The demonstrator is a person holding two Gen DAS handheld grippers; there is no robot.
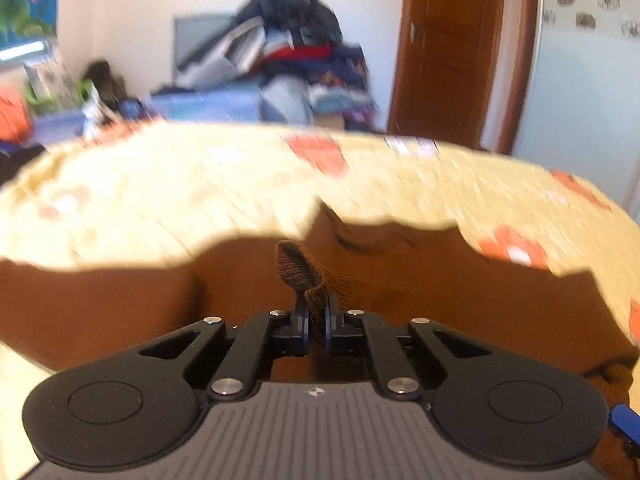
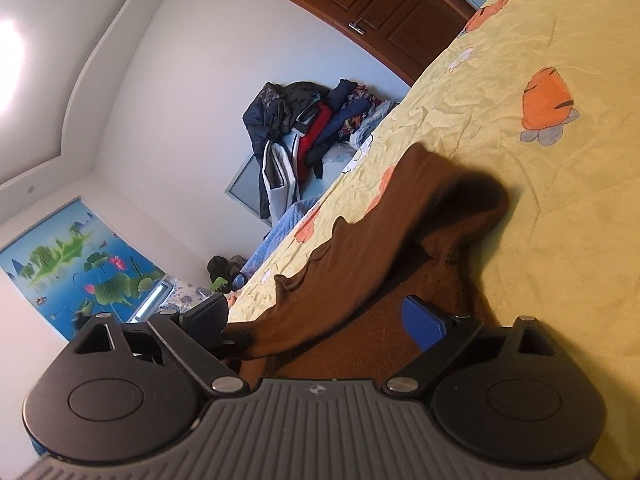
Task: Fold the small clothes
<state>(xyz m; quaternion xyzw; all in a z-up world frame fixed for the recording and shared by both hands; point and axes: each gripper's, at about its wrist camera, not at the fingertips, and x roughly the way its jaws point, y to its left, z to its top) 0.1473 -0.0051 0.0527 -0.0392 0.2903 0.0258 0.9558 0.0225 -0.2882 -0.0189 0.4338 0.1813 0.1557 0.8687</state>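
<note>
A brown knitted garment (image 1: 400,276) lies on the yellow bedsheet (image 1: 200,184). My left gripper (image 1: 316,320) is shut on a folded edge of it, and a loop of the ribbed hem (image 1: 296,268) stands up from between the fingers. The left wrist view is blurred. In the right wrist view the same brown garment (image 2: 400,216) lies bunched with a raised fold on the yellow sheet (image 2: 560,220). My right gripper (image 2: 320,320) is open, its fingers on either side of the cloth, which passes between them.
A pile of dark and red clothes (image 2: 304,120) lies on a blue quilt past the bed's far edge. A brown wooden door (image 1: 448,48) stands behind. A lotus picture (image 2: 80,272) hangs on the wall. The sheet has orange cartoon prints (image 2: 548,100).
</note>
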